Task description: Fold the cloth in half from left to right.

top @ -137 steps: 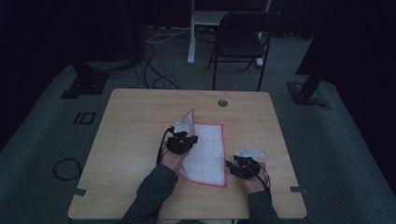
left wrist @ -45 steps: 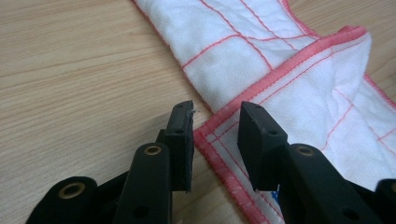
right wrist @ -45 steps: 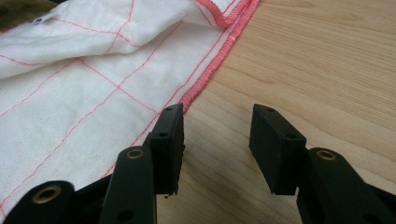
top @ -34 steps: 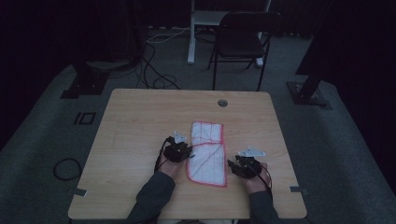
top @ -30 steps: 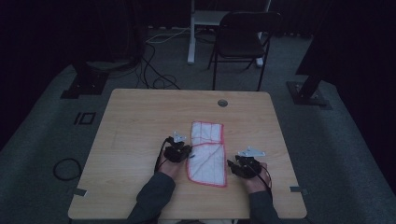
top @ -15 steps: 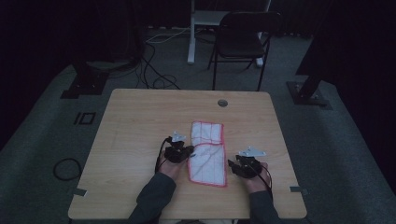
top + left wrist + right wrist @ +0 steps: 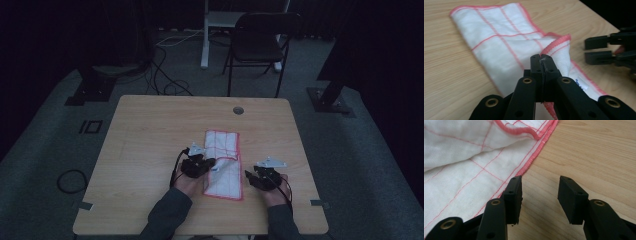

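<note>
A white cloth (image 7: 226, 172) with thin red grid lines and a pink hem lies folded on the wooden table (image 7: 150, 140), a little right of centre. My left gripper (image 7: 212, 163) sits at the cloth's left edge, shut on a raised fold of it. In the left gripper view the jaws (image 7: 541, 58) meet with cloth (image 7: 506, 37) pinched between them, and the hem bulges up just behind. My right gripper (image 7: 248, 176) rests open beside the cloth's right edge. In the right gripper view (image 7: 539, 195) bare wood lies between the jaws, with the cloth (image 7: 461, 170) to their left.
A round cable hole (image 7: 238, 110) is near the table's far edge. Behind the table stand a dark folding chair (image 7: 260, 45) and a white post (image 7: 205, 35). Cables (image 7: 165, 75) lie on the dim floor. My right gripper (image 7: 599, 50) also appears in the left gripper view.
Several seconds ago my left gripper held a flap of the cloth up; the cloth now lies folded over. Over the last second the left gripper edged slightly right. The right gripper stayed put.
</note>
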Demonstrator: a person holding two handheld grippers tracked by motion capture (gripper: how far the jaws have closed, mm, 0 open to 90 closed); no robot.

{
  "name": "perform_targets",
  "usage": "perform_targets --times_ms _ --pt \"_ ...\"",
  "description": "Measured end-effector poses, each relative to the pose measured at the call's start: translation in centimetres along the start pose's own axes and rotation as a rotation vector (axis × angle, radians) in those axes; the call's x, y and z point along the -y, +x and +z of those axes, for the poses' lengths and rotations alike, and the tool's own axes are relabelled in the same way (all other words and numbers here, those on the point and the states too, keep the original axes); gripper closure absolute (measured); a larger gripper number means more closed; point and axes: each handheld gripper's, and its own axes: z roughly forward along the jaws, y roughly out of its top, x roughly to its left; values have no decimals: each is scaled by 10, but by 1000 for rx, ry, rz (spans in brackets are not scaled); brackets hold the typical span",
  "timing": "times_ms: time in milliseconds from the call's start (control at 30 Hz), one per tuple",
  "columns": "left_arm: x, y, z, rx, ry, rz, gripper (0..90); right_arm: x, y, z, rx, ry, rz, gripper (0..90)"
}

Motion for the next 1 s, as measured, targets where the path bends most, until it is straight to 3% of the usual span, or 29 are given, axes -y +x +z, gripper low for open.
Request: perform_targets --times_ms 433,767,900,1000 --pt "-6 -48 1 142 -9 74 900 0 -2 -1 15 -9 9 542" --pt "-2 -69 0 194 1 118 900 0 -4 -2 21 -13 17 542" --pt "1 -78 2 194 11 147 900 0 -4 -2 21 -13 19 542" --pt "3 -78 3 195 18 144 900 -1 -5 -2 22 -14 20 542"
